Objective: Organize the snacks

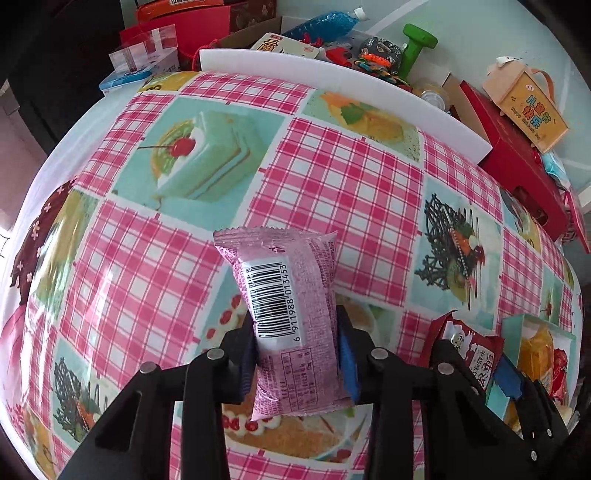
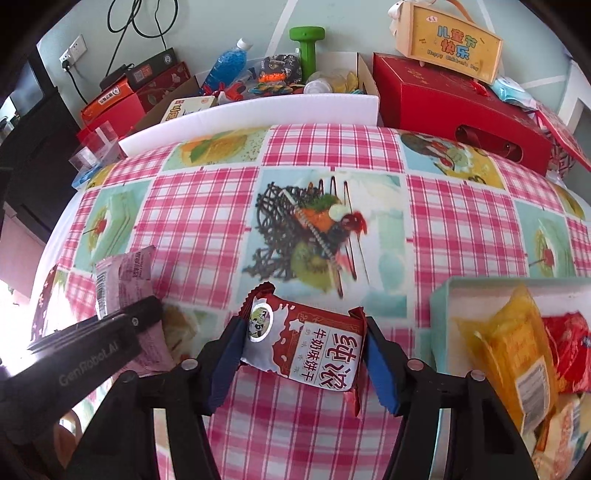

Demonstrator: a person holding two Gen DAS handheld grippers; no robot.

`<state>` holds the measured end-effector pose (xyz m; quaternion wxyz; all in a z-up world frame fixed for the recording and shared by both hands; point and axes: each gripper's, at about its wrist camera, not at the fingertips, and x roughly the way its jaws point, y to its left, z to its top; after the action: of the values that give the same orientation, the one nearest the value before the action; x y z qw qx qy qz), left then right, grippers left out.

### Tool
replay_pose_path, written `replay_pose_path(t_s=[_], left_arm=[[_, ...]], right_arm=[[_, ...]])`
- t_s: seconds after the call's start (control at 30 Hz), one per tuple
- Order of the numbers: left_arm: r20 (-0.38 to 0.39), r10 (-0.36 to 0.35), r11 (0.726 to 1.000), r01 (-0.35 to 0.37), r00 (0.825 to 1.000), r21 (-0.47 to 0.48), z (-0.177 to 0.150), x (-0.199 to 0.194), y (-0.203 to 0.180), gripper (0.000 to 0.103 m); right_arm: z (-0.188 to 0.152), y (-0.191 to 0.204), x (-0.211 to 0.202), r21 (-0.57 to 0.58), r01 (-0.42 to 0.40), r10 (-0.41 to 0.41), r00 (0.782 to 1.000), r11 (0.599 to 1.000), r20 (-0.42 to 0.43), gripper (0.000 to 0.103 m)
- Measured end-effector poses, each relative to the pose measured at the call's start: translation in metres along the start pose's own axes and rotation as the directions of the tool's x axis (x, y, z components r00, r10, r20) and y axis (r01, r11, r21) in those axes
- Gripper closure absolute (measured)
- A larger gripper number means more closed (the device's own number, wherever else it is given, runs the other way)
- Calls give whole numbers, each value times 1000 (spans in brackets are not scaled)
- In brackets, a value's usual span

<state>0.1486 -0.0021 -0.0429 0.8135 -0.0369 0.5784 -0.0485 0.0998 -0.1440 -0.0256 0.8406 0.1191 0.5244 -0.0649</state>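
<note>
Pink packet (image 1: 291,314) in left tool (image 1: 295,354), clamped

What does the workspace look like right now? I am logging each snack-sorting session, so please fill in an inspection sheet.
Surface: table under a pink plaid cloth printed with dessert pictures.
Job's things: pink snack packet, barcode side up; dark red biscuit packet; pale green box holding yellow and red packets.
Clutter: white foam board, red gift box, green dumbbell, blue bottle, cartons.
Grippers: left gripper shut on the pink packet; right gripper shut on the biscuit packet.
Cables: black cable plugged into a wall socket.
Surroundings: pale green wall; dark furniture at left.
</note>
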Motion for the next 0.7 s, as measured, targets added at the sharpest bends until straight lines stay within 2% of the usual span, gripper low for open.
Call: replay_pose_path(t_s=[0.3,0.4,0.57,0.7], left_arm=[[16,17,1000,-17,1000,1,-51,-21,3,64],[16,9,1000,-10,1000,2,-78,-33,-7,64],[40,-7,1000,6,999,17,-97,-50,-11,64],[68,-15,999,13,998,29,-92,-63,-13,64]], right_arm=[[-45,-15,-31,31,-13,12,1000,999,17,38],[-55,-18,-42,37,-14,13,999,999,33,38],[-67,-23,-65,35,-22,20,997,999,72,38],[-71,-29,-82,41,-25,21,994,999,108,38]])
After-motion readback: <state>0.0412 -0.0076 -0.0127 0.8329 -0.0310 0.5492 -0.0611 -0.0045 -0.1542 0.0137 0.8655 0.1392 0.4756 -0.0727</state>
